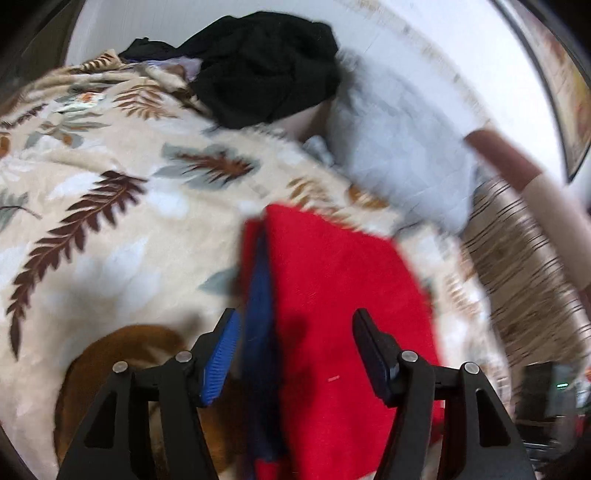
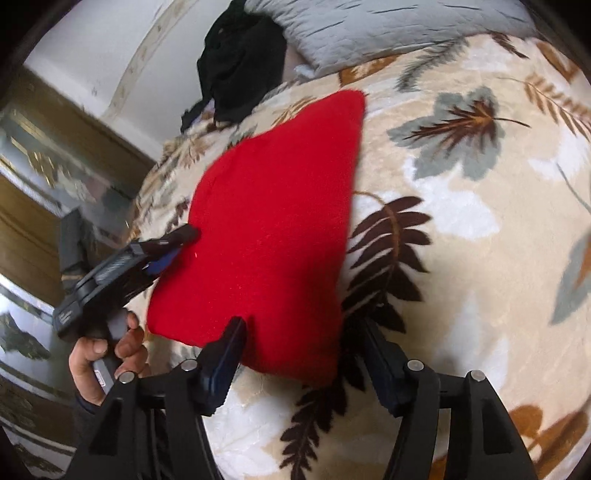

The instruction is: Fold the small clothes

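A red knit garment (image 1: 332,295) lies flat on the leaf-patterned blanket (image 1: 110,166). In the left wrist view its left edge shows a dark blue strip (image 1: 260,295). My left gripper (image 1: 295,328) is open, with that edge between its fingers and neither pad pressing on it. From the right wrist view the red garment (image 2: 277,221) tapers away from me. The left gripper (image 2: 177,247) straddles its left edge, held by a hand (image 2: 103,350). My right gripper (image 2: 301,332) is open around the near corner, the left fingertip (image 2: 236,325) touching the cloth.
A heap of black clothes (image 1: 266,66) (image 2: 240,66) sits at the far end beside a grey quilted pillow (image 1: 399,147) (image 2: 369,29). The blanket (image 2: 461,258) spreads wide to the right. The bed's edge drops off at the left, with wooden furniture (image 2: 33,229) beyond it.
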Available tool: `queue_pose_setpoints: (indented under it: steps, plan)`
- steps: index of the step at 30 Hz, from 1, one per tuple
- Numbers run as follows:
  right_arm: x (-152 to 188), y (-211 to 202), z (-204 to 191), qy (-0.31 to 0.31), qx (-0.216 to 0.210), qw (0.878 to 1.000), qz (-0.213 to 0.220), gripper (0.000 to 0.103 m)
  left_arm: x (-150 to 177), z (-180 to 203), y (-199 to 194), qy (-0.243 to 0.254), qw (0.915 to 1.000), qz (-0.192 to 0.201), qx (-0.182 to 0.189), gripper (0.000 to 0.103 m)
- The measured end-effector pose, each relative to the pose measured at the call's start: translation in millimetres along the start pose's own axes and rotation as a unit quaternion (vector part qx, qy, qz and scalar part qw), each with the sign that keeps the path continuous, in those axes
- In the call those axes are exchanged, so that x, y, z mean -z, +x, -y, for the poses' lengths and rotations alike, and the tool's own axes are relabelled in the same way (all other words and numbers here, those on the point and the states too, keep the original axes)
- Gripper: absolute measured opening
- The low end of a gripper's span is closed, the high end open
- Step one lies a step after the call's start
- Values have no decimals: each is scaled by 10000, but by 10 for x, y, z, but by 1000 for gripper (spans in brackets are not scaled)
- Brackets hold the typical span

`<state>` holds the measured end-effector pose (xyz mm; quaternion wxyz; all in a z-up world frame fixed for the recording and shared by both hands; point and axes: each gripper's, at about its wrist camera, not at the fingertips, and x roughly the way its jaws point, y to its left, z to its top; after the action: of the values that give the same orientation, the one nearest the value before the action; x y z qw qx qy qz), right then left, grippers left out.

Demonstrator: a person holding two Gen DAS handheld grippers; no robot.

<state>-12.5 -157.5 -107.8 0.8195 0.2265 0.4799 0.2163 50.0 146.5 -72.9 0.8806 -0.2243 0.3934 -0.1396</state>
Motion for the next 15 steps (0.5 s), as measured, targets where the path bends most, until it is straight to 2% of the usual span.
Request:
queue_pose_setpoints:
  steps: [2, 3, 6, 7, 8, 9, 11, 14, 15]
  plan:
    - [-31, -72, 46, 96, -61, 9999, 126, 68, -26, -34, 101, -207, 9989, -253, 339, 67]
    - [-64, -98, 73, 150, -101, 9997, 184, 68, -18, -49, 206, -248, 9980, -468, 349, 67]
    - [-212, -103, 100, 232, -221, 9991, 275, 69, 31, -102, 395, -229, 9972, -718, -5, 65]
    - [-280, -92, 94, 231, -263, 9989, 311, 69, 37, -96, 398, -168, 9973, -709, -114, 61]
    - [-342, -69, 84, 232, -303, 9987, 333, 69, 45, -84, 392, -84, 9971, -698, -276, 45]
    - [-411, -32, 76, 243, -332, 9986, 344, 69, 56, -94, 388, -39, 9970, -687, -356, 42]
    - [-526, 65, 75, 307, -413, 9982, 296, 69, 52, -114, 367, -146, 9974, -657, -268, 40]
    - [-623, 207, 109, 467, -503, 9975, 186, 69, -35, -64, 282, -172, 9980, -603, -3, 43]
    - [-632, 233, 114, 485, -555, 9971, 188, 69, -85, -48, 281, -198, 9977, -639, 74, 52]
